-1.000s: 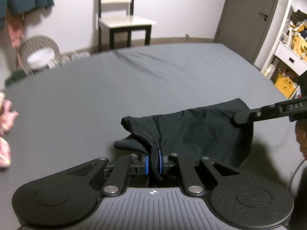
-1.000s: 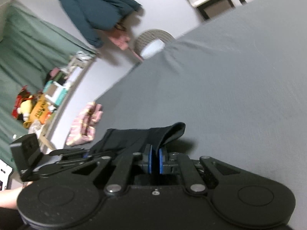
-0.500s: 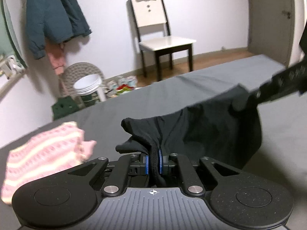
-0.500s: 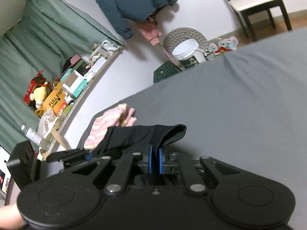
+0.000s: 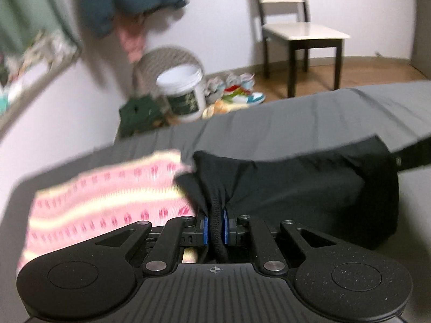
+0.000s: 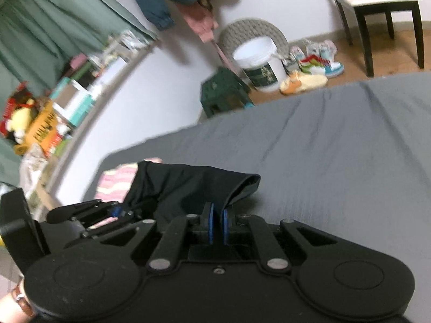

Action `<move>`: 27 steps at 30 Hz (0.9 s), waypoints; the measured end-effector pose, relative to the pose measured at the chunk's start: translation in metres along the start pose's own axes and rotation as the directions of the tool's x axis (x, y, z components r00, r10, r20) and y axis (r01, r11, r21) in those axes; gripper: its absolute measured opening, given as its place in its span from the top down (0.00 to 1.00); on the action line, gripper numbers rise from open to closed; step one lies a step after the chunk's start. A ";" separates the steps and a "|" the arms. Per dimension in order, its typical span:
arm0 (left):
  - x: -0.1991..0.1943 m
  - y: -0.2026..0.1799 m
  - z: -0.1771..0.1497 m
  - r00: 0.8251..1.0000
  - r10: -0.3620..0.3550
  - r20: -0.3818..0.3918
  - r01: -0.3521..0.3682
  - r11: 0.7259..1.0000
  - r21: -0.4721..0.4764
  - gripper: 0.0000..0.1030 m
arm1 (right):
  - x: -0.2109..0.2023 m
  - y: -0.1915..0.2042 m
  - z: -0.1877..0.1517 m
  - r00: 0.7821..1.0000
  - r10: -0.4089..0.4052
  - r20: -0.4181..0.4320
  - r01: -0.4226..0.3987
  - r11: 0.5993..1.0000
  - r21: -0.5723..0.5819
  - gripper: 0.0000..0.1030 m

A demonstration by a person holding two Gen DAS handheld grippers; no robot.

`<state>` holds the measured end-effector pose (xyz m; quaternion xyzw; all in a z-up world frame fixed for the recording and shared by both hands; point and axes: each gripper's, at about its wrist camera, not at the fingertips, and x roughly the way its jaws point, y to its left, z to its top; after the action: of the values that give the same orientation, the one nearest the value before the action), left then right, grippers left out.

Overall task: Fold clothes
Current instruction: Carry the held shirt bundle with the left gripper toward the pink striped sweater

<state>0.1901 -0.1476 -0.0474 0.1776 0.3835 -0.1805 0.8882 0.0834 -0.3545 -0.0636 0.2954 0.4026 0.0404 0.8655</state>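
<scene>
Dim, even indoor light; both views motion-blurred.
Left edges smear most: shelf (image 5: 32,62) and curtain (image 6: 40,27) streaked. Fisheye bends walls; black corners. Faint glare on chair seat (image 5: 304,31); soft shadows.

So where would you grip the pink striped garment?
By the edge nearest the left gripper, coming in low from that side. The pink garment lies flat on the bed, its far right corner tucked under the held black garment, so that end is blocked.
</scene>
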 end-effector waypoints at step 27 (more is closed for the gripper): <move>-0.023 0.094 -0.035 0.962 -0.192 0.197 0.260 0.866 -0.427 0.88 | 0.014 -0.043 -0.018 0.995 0.032 -0.092 -0.024 0.996 0.080 0.53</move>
<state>0.1967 -0.0454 -0.0354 -0.0922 0.3660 -0.2027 0.9036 0.0720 -0.3769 -0.1056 0.3328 0.4398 0.0504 0.8327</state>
